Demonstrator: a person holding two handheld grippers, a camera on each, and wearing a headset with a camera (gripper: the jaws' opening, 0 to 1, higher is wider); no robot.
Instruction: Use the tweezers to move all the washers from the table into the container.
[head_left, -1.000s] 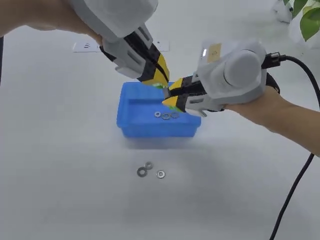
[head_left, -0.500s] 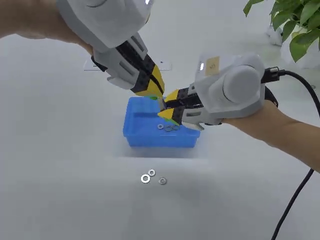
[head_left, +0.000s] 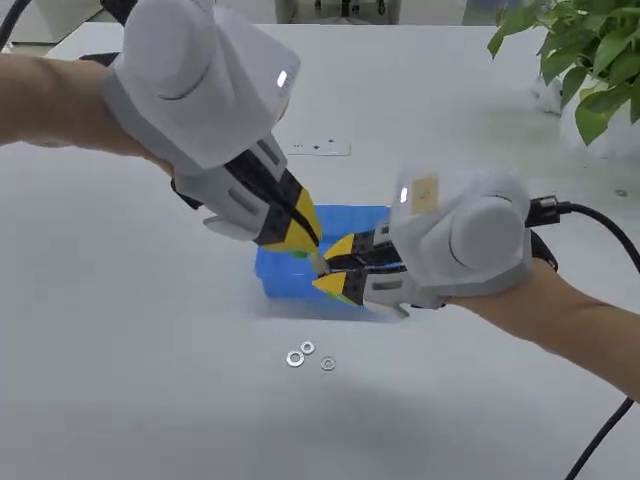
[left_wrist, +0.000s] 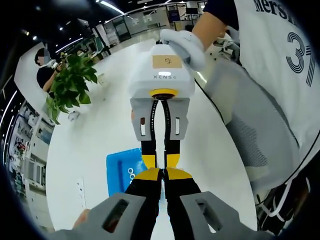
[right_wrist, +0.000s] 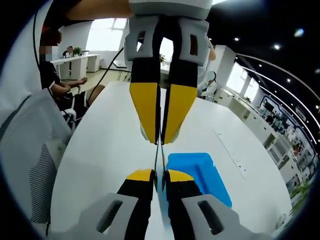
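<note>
My left gripper (head_left: 310, 248) comes in from the upper left and my right gripper (head_left: 326, 273) from the right; their yellow tips meet above the blue container (head_left: 277, 278). A thin metal pair of tweezers (right_wrist: 159, 156) runs straight from the left gripper's jaws into my right gripper (right_wrist: 160, 175), and both look shut on it. In the left gripper view my left gripper (left_wrist: 163, 173) is shut, tip to tip with the right one. Three washers (head_left: 307, 355) lie on the white table in front of the container. More washers (left_wrist: 131, 172) lie inside the container (left_wrist: 119, 172).
A leafy plant (head_left: 575, 55) stands at the table's far right. A black cable (head_left: 600, 225) trails from the right gripper. A flat white socket plate (head_left: 318, 148) sits behind the container. A person sits at a far desk (right_wrist: 52, 75).
The head camera has risen and tilted, shifting the whole picture. The two grippers stay tip to tip and have come toward the container's near side. The washers have not moved.
</note>
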